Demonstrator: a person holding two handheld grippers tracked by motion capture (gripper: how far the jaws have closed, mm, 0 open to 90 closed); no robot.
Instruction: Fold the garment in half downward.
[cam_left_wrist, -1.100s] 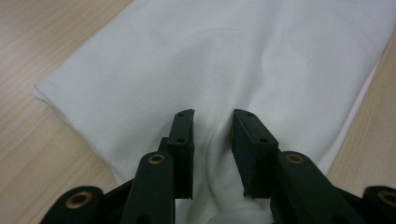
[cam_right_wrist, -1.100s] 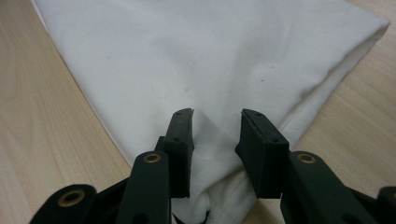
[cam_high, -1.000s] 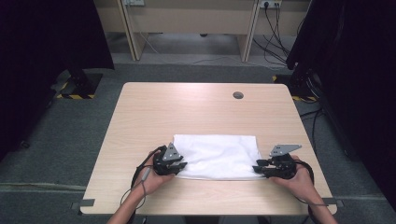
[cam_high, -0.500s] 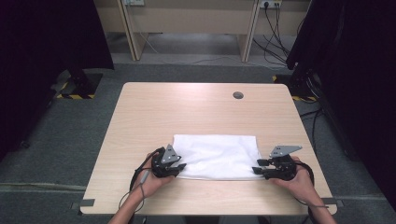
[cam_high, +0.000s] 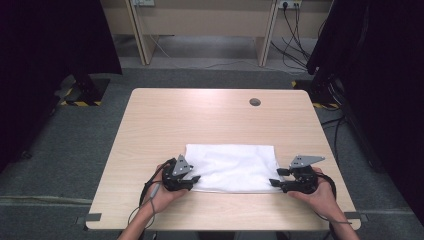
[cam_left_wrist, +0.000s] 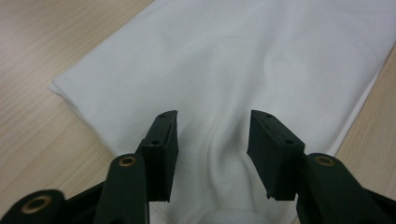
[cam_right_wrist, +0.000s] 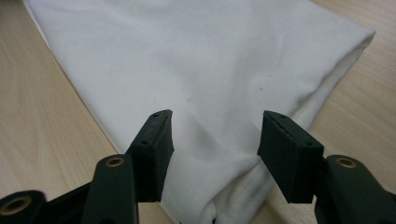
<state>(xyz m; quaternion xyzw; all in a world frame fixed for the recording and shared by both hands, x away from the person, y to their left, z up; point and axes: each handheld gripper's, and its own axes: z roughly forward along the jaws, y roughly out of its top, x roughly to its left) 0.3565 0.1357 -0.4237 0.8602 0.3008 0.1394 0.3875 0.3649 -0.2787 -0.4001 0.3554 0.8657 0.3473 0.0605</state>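
Even overhead light falls on the counter (cam_high: 210, 120) in the high view, while the room's sides sink into near black. Shadows beneath the hands are soft and short. The white cloth (cam_high: 232, 167) reads bright without blowing out (its creases stay visible). In both gripper views the nearest parts of the jaws blur, and the far wood grain softens slightly.

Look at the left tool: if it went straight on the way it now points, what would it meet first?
Probably the white folded cloth: the left tool has just been opening, and its jaws straddle a raised crease of it without pressing.
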